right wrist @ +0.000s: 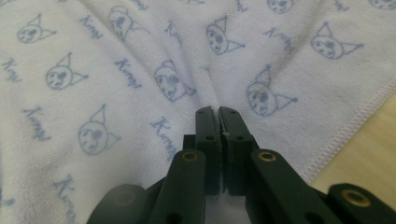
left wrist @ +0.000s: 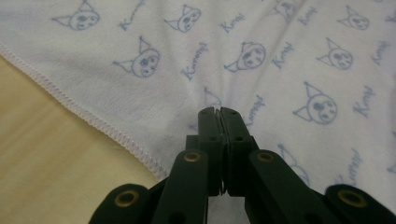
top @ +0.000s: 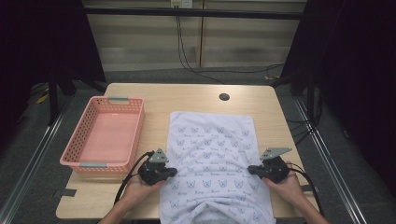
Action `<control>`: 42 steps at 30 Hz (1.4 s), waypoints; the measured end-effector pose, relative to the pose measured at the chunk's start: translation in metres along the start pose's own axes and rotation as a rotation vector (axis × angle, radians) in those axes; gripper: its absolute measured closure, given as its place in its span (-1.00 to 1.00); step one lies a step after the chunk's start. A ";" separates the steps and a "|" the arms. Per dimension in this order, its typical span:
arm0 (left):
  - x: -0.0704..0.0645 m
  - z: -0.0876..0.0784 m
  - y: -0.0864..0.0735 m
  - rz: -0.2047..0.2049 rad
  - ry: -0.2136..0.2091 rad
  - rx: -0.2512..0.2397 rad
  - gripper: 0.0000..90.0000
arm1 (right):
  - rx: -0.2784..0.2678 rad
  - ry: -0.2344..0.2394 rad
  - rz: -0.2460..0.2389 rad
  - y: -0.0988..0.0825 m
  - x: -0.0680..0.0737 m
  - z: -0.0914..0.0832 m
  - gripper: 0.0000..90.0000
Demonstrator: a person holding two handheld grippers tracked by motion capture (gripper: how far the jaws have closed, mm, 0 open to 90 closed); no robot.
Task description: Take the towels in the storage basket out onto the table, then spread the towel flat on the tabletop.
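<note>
Towel (top: 212,154): light, soft, floppy (likely sags if lifted); both hand-held grippers, left (top: 173,172) and right (top: 251,169), clamped on pinched folds near its side hems.

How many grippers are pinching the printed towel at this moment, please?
2. The left gripper is shut on a fold of the towel near its left edge; the right gripper is shut on a fold near its right edge.

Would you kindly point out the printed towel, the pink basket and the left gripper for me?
printed towel (top: 212,140), high view, on the flat middle of the cloth.
pink basket (top: 84,122), high view, on its left perforated wall.
left gripper (left wrist: 219,113), left gripper view, midway between its closed fingertips, where the cloth is pinched.
</note>
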State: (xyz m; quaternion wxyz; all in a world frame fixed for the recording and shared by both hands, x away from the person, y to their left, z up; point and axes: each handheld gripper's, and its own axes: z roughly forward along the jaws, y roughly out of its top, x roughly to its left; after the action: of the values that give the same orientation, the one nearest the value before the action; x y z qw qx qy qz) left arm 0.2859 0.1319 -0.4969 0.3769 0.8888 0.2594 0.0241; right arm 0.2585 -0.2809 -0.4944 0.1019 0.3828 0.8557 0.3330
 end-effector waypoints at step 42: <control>0.027 0.010 0.030 -0.099 0.061 -0.057 0.16 | -0.176 -0.031 0.075 0.035 -0.045 -0.024 0.16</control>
State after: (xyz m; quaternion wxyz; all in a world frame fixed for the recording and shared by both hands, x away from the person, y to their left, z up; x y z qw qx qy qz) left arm 0.3250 0.1206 -0.4881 0.3949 0.8627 0.3135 0.0398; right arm 0.2994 -0.3080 -0.4575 0.1357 0.4092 0.8065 0.4047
